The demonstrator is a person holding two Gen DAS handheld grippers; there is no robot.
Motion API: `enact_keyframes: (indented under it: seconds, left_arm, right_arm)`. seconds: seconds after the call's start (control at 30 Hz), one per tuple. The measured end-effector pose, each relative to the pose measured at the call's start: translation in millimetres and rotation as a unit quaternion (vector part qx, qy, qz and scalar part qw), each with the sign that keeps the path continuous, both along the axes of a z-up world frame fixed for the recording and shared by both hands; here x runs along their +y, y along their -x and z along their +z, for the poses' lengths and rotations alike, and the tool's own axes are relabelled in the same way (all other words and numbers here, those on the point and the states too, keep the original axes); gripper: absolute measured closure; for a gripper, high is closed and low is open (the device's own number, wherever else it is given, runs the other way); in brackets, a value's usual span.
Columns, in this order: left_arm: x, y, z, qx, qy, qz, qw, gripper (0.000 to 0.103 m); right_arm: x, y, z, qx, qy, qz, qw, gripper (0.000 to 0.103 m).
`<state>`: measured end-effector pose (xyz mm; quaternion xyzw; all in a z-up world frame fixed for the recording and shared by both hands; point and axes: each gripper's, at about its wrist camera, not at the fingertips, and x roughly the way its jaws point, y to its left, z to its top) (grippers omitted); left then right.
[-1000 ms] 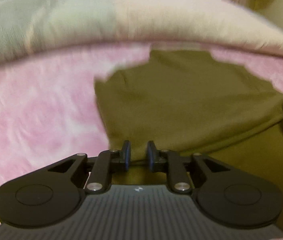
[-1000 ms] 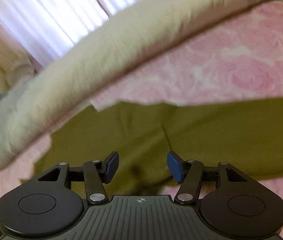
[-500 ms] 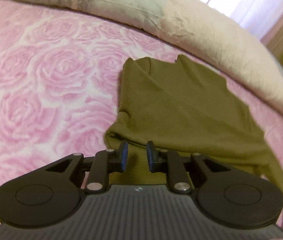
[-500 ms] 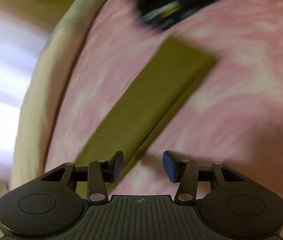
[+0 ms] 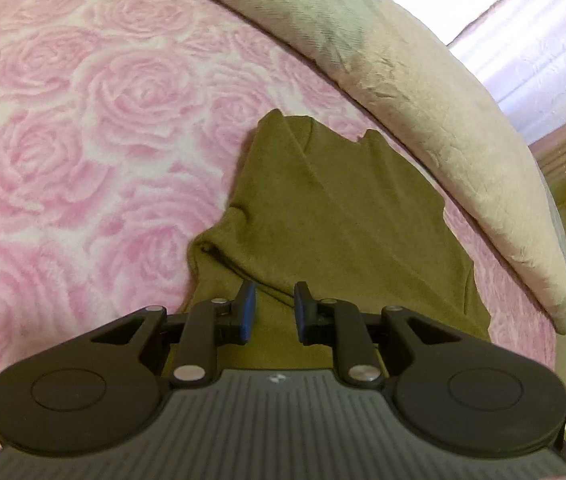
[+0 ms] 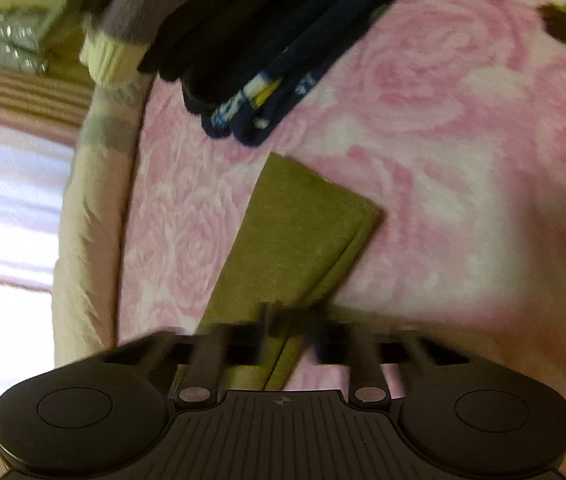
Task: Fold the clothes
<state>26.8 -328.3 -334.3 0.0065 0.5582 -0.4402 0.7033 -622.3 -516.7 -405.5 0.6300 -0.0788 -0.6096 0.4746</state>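
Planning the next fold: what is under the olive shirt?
The olive shirt lies on the pink rose blanket, visible all around it. Its lower layers and anything beneath are covered.

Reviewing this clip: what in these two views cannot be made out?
- Right claw, right wrist view: fingers smeared by motion blur, so open or shut is unreadable.
- Olive shirt, left wrist view: its near hem is hidden behind the left claw.
- Dark patterned clothes, right wrist view: cut off by the top edge and blurred; garment type unclear.
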Motion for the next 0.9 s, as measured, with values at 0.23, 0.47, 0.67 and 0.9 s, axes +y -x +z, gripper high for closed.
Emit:
enact_keyframes:
  seconds: [0.23, 0.47, 0.67, 0.9]
  left_arm:
    - [17.5, -13.6, -0.5, 0.023, 0.007, 0.028, 0.9993, 0.088]
    - [36.9, -28.7, 4.2, 0.041, 0.018, 0.052, 0.9977, 0.088]
    - [49.9, -32.9, 1.4, 0.064, 0.017, 0.068, 0.9955, 0.079]
    - [37.5, -22.5, -14.8, 0.1, 0.019, 0.049, 0.9936, 0.074]
  right_arm:
    - [-37.1, -73.9, 63.9, 0.169, 0.055, 0.123, 0.976, 0.096]
    - [-10.8, -268.2, 128.4, 0.238, 0.231, 0.386, 0.861, 0.096]
    - [89.0, -429.1, 108.8, 0.32, 0.296, 0.609, 0.663, 0.031]
    - [127.2, -429.4, 32.9, 0.363, 0.174, 0.685, 0.607, 0.017]
